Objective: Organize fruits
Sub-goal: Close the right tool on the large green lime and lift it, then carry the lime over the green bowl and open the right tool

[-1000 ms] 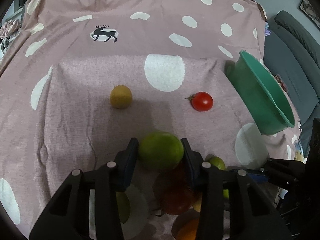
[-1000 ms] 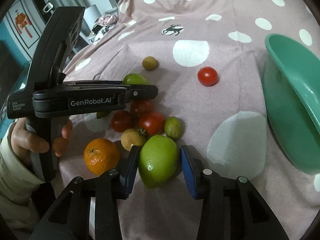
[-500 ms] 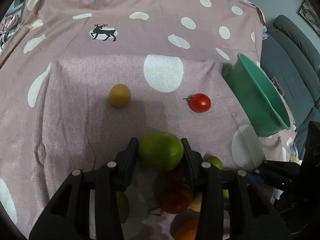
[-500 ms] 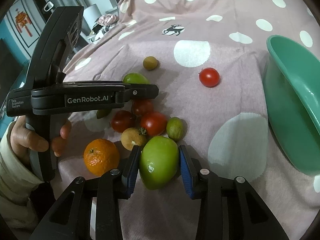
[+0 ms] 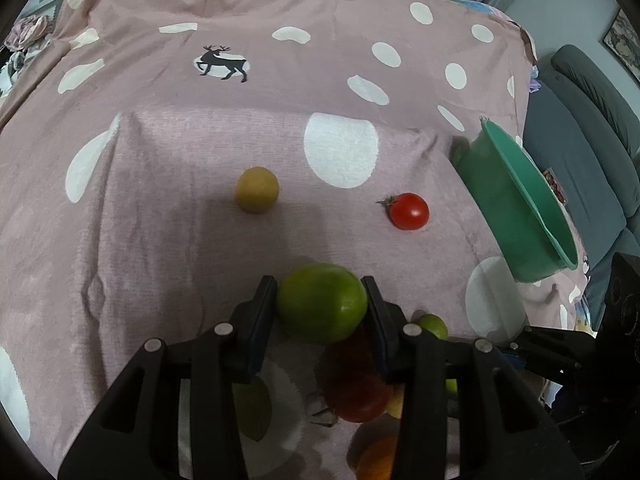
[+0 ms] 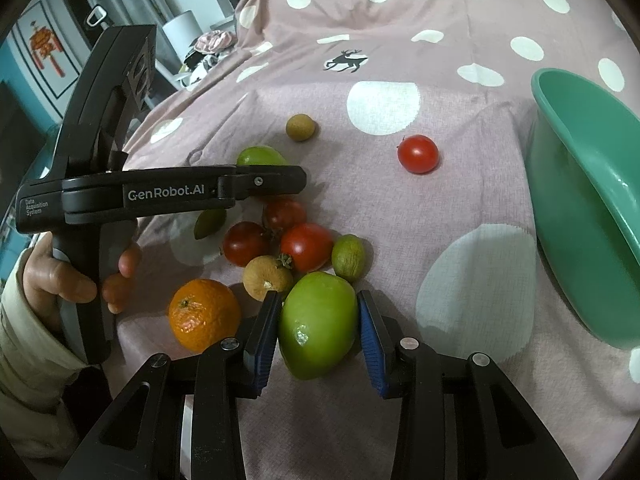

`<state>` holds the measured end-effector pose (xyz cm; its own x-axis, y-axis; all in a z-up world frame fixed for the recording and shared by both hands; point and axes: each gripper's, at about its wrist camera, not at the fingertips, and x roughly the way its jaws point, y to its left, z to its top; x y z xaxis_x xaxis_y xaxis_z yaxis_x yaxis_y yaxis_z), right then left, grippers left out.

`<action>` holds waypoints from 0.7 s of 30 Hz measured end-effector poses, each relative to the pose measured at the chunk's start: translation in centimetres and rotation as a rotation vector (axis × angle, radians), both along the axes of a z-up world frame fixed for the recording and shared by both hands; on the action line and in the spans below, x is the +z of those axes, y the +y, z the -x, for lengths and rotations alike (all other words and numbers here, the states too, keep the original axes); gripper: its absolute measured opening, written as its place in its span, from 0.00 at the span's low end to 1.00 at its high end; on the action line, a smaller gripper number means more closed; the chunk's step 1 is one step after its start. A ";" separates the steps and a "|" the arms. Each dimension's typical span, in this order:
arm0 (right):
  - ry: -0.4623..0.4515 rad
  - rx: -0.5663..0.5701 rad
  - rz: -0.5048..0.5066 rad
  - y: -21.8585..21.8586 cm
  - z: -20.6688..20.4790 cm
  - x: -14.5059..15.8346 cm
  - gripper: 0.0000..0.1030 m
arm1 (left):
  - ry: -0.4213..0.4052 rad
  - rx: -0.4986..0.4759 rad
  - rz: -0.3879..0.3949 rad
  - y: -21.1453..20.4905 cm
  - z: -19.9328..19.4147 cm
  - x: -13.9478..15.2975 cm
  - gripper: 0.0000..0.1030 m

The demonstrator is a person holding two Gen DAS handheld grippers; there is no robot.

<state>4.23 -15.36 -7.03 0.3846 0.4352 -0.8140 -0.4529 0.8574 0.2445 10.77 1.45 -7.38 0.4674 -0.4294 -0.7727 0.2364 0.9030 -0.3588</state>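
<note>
The left gripper (image 5: 322, 304) is level above the bed, its fingers (image 5: 262, 312) clamped on a green fruit (image 5: 322, 308). The left hand (image 6: 76, 276) wraps its handle, a pale sleeve at the wrist. The right gripper (image 6: 318, 328) sits low, fingers (image 6: 264, 332) flanking another green fruit (image 6: 318, 324), touching both sides.

Basin (image 6: 580, 208) cut off at right
</note>
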 end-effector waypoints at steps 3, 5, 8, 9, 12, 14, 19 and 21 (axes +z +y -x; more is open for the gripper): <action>0.002 0.003 -0.001 0.0 0.0 0.0 0.39 | 0.002 0.003 0.000 0.2 0.1 0.0 0.40; 0.000 0.004 -0.008 0.0 -0.1 0.0 0.39 | 0.001 0.005 0.005 0.3 0.2 0.0 0.40; -0.011 -0.001 -0.015 -0.1 0.0 0.3 0.39 | -0.012 0.002 0.012 0.4 0.6 0.6 0.40; -0.016 -0.004 -0.018 -0.2 0.0 0.5 0.39 | -0.021 -0.001 0.013 0.4 0.8 1.0 0.40; -0.040 -0.013 -0.030 -0.4 0.0 1.3 0.39 | -0.049 -0.009 0.019 0.3 1.4 2.1 0.40; -0.053 -0.017 -0.036 -0.6 0.1 1.9 0.39 | -0.062 -0.014 0.021 0.2 1.6 2.7 0.40; -0.081 -0.032 -0.053 -1.3 0.5 3.0 0.39 | -0.086 -0.032 0.017 -0.7 2.3 4.0 0.40; -0.095 -0.038 -0.059 -1.7 0.6 3.4 0.39 | -0.095 -0.040 0.014 -1.1 2.5 4.4 0.40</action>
